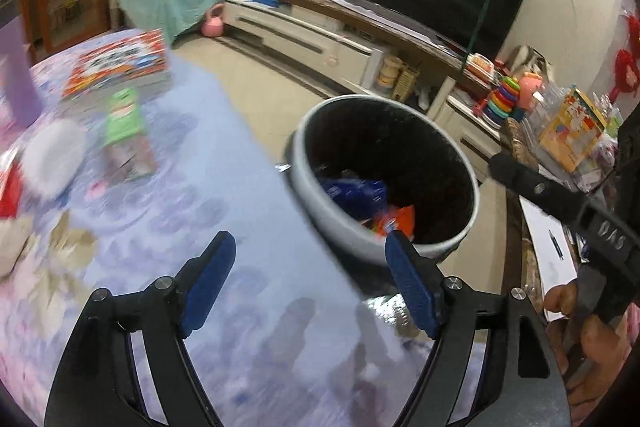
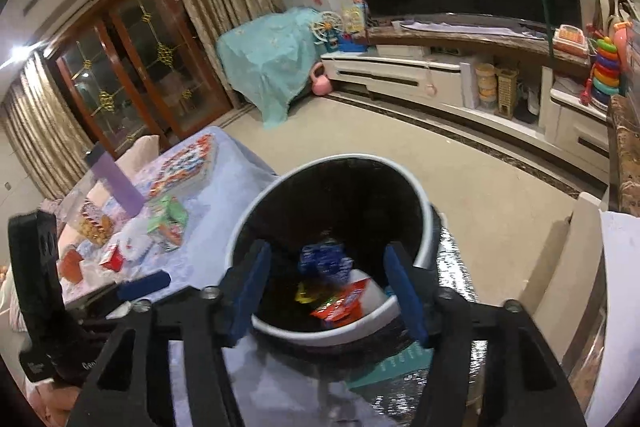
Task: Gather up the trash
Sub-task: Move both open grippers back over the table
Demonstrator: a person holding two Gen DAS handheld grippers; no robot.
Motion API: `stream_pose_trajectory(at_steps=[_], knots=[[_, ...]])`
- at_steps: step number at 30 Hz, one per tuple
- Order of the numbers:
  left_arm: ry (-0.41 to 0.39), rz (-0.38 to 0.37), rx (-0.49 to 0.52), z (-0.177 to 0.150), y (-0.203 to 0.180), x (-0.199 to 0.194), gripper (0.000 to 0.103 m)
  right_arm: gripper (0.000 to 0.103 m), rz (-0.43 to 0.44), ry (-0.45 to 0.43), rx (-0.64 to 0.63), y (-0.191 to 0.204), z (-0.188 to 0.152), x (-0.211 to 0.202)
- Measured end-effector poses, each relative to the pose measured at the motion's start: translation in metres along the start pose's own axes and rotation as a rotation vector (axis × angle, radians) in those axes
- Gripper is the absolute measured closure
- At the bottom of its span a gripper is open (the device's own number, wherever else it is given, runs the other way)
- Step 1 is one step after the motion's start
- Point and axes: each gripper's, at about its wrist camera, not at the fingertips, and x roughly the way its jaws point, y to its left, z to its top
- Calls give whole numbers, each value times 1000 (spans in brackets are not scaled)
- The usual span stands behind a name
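Note:
A grey bin with a black liner (image 1: pixel 452 239) (image 2: pixel 424 223) stands beside the table and holds a blue wrapper (image 1: pixel 352 191) (image 2: pixel 324 259) and an orange-red wrapper (image 1: pixel 396 219) (image 2: pixel 340 303). My left gripper (image 1: pixel 310 247) is open and empty over the table edge, just left of the bin. My right gripper (image 2: pixel 328 259) is open and empty above the bin mouth. On the table lie a green packet (image 1: pixel 122 115) (image 2: pixel 170 219), white crumpled paper (image 1: pixel 54 159), red cartons (image 2: pixel 112 259) and tan scraps (image 1: pixel 68 239).
The table has a purple-blue floral cloth (image 1: pixel 224 155). A purple bottle (image 2: pixel 116 183) and a colourful box (image 1: pixel 120 63) stand at its far end. A TV cabinet (image 1: pixel 304 39) with toys runs along the wall. A silver foil mat (image 2: pixel 452 275) lies under the bin.

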Motion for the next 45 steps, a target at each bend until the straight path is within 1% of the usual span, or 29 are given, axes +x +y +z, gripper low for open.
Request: stream_pose_trajectory(at_steps=[3, 5, 8, 14, 16, 20, 22, 25, 31, 35, 38, 45], knots=[[-18, 22, -46, -16, 20, -18, 24, 29, 39, -17, -2, 18, -7, -4], [-26, 47, -77, -29, 36, -31, 24, 28, 70, -9, -10, 32, -12, -3], [-35, 87, -112, -43, 58, -48, 24, 24, 97, 4, -30, 51, -18, 0], [-60, 147, -184, -67, 100, -77, 24, 24, 154, 42, -90, 95, -34, 13], [-61, 171, -210, -74, 115, -83, 22, 24, 177, 68, -114, 111, -40, 20], [-50, 187, -263, -87, 141, -90, 21, 23, 195, 101, -133, 129, -50, 30], [-56, 219, -281, -90, 151, -95, 21, 23, 199, 110, -141, 135, -54, 33], [-66, 267, -317, -92, 166, -100, 20, 23, 203, 126, -160, 148, -58, 42], [-72, 301, -358, -93, 189, -107, 19, 23, 210, 154, -182, 168, -62, 62], [-80, 319, -385, -87, 203, -106, 15, 23, 213, 163, -200, 181, -61, 78], [-77, 326, -404, -77, 215, -99, 14, 23, 216, 168, -212, 188, -57, 90], [-72, 346, -411, -47, 236, -81, 14, 24, 200, 173, -224, 203, -39, 129]])
